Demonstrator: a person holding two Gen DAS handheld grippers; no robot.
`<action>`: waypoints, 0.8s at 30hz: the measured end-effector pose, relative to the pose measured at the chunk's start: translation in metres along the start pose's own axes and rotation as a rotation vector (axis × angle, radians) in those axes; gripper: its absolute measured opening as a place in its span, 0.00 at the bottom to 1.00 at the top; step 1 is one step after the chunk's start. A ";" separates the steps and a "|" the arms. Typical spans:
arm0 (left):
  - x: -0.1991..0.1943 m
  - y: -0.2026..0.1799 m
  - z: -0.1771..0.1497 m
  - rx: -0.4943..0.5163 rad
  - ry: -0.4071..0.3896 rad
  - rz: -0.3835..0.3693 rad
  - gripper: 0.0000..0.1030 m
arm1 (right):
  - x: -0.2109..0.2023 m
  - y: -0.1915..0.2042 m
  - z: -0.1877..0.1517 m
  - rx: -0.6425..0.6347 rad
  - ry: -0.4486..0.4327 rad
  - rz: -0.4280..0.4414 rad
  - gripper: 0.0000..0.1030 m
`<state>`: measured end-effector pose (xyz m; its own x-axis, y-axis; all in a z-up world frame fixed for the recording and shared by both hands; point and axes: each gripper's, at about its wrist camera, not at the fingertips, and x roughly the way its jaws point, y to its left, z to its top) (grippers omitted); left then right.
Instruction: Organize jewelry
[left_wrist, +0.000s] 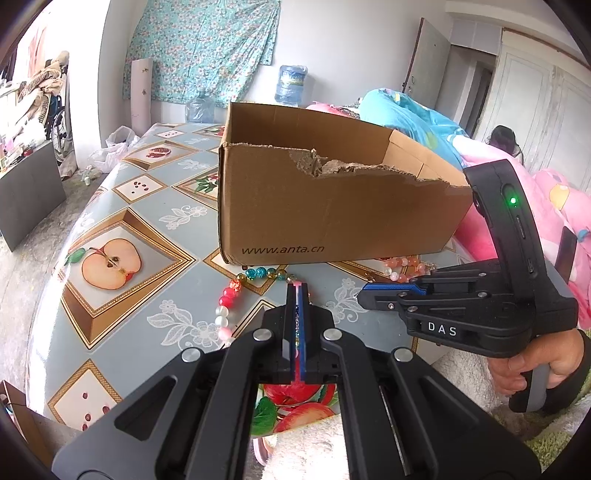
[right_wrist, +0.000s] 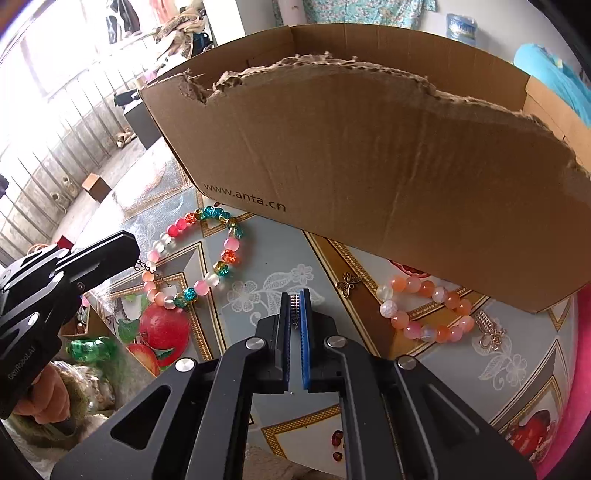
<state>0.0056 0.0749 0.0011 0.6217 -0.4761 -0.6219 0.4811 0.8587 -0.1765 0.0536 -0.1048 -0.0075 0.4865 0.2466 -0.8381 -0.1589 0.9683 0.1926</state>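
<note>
A multicoloured bead necklace (right_wrist: 207, 254) lies on the patterned tablecloth in front of a torn cardboard box (left_wrist: 332, 199). My left gripper (left_wrist: 297, 286) is shut on the necklace's chain end, with pink beads (left_wrist: 226, 325) trailing to its left; it also shows in the right wrist view (right_wrist: 125, 254). An orange-pink bead bracelet (right_wrist: 428, 314) lies by the box's right corner. My right gripper (right_wrist: 294, 295) is shut on a small metal chain piece (right_wrist: 294, 304), between necklace and bracelet.
A bronze butterfly charm (right_wrist: 349, 283) and a gold chain (right_wrist: 489, 330) lie on the cloth near the bracelet. The box (right_wrist: 369, 155) stands close behind. A bed with pink and blue bedding (left_wrist: 535, 192) is to the right. The table edge (left_wrist: 55, 280) curves at left.
</note>
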 end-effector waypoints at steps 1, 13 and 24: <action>-0.001 0.000 0.000 0.000 -0.003 0.000 0.00 | 0.000 -0.003 0.000 0.017 -0.001 0.012 0.04; -0.026 -0.010 0.013 0.026 -0.057 0.013 0.00 | -0.037 -0.022 -0.007 0.083 -0.094 0.114 0.04; -0.053 -0.011 0.102 -0.016 -0.225 -0.235 0.00 | -0.147 -0.039 0.033 0.009 -0.375 0.170 0.05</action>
<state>0.0304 0.0717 0.1141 0.6166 -0.6900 -0.3791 0.6190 0.7224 -0.3080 0.0173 -0.1774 0.1249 0.7337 0.3989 -0.5500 -0.2575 0.9124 0.3182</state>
